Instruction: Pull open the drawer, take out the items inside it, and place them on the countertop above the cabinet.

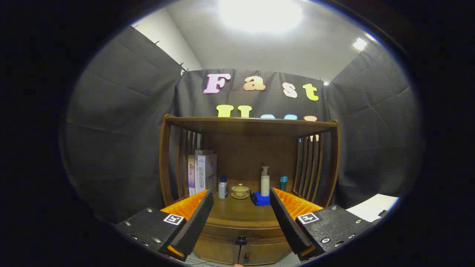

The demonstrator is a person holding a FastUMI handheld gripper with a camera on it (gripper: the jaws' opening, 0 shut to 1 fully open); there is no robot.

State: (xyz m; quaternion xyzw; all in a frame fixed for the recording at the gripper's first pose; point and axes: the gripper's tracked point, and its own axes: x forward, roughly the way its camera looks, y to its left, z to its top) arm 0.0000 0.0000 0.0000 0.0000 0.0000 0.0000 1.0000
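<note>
A brown wooden cabinet [248, 129] with slatted sides stands ahead of me. Its countertop [241, 215] lies just beyond my fingertips. Below the countertop's front edge is the drawer front [219, 250], closed, with a small dark knob [241, 240] standing out from it, low between my fingers. My gripper [241, 218] is open, its fingers wide apart and nothing between them. The drawer's inside is hidden.
On the countertop stand upright books [202, 172] at the left, a small white bottle [222, 188], a cup on a saucer [240, 191], a pump bottle [265, 181] on a blue block [261, 200] and a teal bottle [283, 183]. A shelf top roofs them.
</note>
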